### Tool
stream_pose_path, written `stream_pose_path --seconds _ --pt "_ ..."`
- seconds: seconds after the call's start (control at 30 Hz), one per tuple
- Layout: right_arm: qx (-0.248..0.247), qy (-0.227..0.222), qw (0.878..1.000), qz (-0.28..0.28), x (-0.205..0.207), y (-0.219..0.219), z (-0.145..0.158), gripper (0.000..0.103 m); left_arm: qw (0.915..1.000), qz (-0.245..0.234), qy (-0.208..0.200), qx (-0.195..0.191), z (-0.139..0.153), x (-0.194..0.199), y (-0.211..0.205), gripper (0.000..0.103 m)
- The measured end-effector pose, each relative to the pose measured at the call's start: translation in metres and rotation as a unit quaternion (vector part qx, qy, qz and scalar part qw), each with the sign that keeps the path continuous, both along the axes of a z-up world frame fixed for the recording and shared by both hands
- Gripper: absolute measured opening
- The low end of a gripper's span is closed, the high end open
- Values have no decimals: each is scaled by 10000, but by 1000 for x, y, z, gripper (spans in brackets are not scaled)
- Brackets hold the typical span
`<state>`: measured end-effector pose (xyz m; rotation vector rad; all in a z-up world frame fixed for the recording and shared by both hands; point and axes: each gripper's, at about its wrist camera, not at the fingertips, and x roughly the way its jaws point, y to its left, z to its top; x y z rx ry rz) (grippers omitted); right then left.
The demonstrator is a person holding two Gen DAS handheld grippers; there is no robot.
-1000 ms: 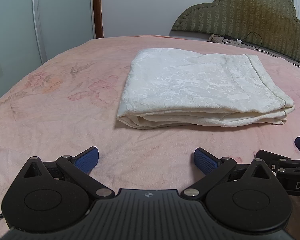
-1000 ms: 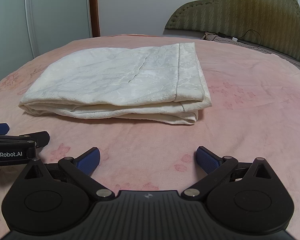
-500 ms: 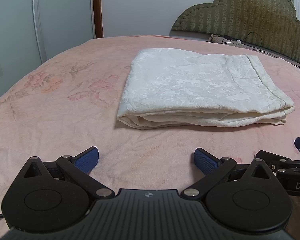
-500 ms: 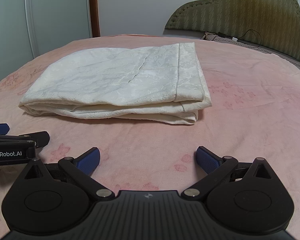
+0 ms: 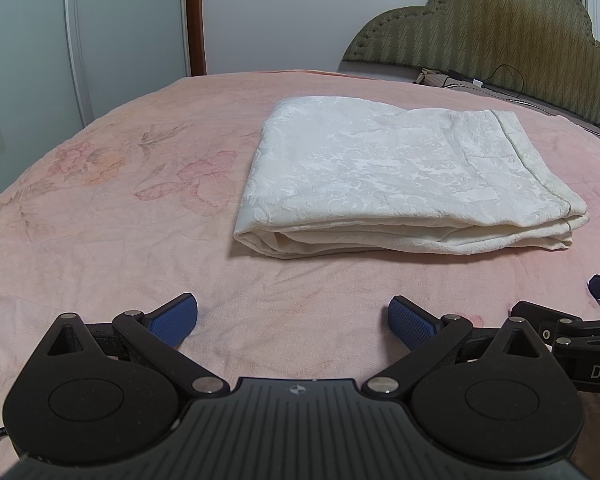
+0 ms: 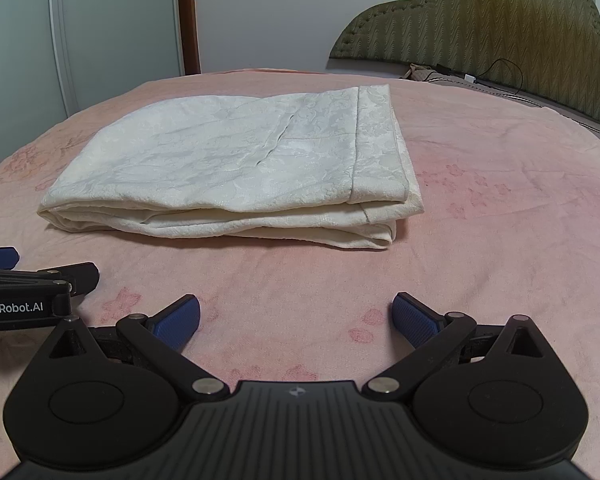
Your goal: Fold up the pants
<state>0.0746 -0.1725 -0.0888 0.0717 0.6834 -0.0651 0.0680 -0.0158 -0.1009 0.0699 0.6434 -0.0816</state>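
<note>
Plainly, left gripper [image 5: 293,322] and right gripper [image 6: 296,323] both wide apart, empty, short of folded pants [image 5: 396,176].

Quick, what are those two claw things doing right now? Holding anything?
Left gripper: open, holding nothing, short of the pants.
Right gripper: open, holding nothing.

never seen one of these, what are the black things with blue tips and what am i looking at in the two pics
Those are two handheld grippers; a person holds one in each hand. Each carries a camera looking forward along its two blue-padded fingers. One picture is from the left gripper, the other from the right gripper. Both are open and hold nothing. Ahead, on a pink flowered bedspread, lies a pair of cream pants, folded into a neat stack. A padded headboard stands behind.
</note>
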Motion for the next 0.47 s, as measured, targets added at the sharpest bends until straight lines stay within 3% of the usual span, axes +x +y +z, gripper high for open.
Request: stream_pose_path --seconds 0.47 --pt "1 0 10000 1 0 0 0 103 9999 -46 -12 -108 0 1 5 103"
